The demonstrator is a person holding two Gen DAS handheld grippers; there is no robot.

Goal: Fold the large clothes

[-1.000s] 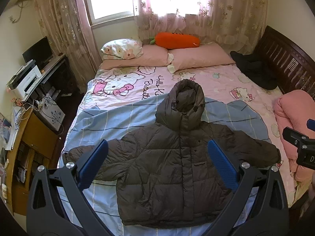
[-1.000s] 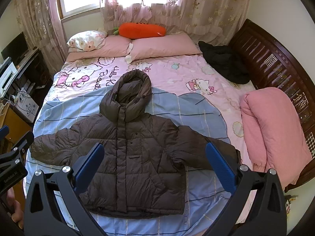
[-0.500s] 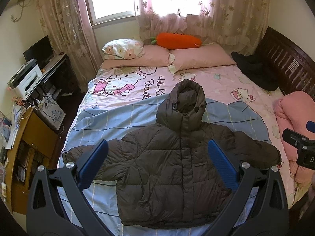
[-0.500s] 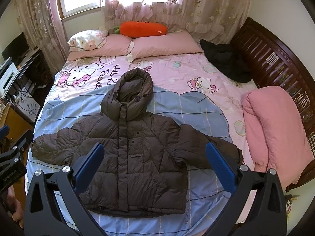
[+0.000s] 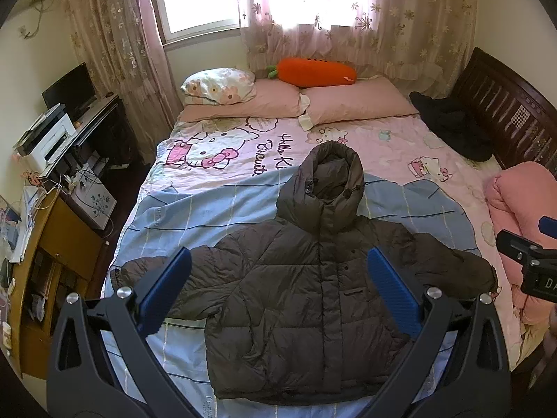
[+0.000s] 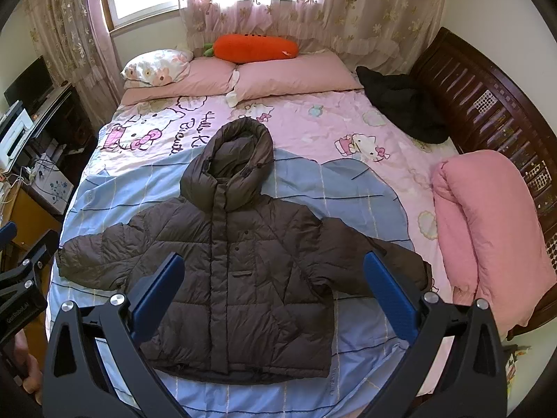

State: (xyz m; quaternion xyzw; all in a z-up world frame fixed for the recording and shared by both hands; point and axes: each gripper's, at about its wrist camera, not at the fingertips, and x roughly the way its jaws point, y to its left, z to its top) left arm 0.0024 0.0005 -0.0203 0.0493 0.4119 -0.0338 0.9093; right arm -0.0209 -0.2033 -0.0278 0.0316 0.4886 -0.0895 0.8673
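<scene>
Left gripper (image 5: 278, 292): jaws spread wide, holding nothing, blue pads (image 5: 163, 296) poised above the near half of the jacket, not touching it.
Right gripper (image 6: 275, 294): jaws likewise wide apart and empty, above the jacket's lower front; in the left wrist view its black body shows at the right edge with the letters "DA" readable, the rest cut off.
Left gripper body, seen from the right wrist view: black, at the left edge, with small white lettering that looks like "GenRobot.AI"; fingers of a hand (image 6: 29, 369) show just below it.
Puffer jacket (image 5: 313, 278): dark brown, hooded, lying flat and face up on the near part of the bed, front closed, both sleeves spread out to the sides, hood pointing toward the pillows.
Bed sheet (image 5: 209, 209): blue checked area under the jacket, pink Hello Kitty print beyond it, with script reading "Hello Kitty Biscuits", partly covered by the hood.
Pink rolled quilt (image 6: 487, 230): on the bed's right side, well apart from the jacket's sleeve.
Black garment (image 6: 403, 104): heaped by the dark wooden bed frame (image 6: 487, 104), farther back on the right.
Pillows (image 5: 355, 104): two pink, one floral on top at the left.
Carrot plush (image 5: 313, 71): orange, lying across the pillows below the curtains.
Printer (image 5: 45, 139): white, on the desk left of the bed.
</scene>
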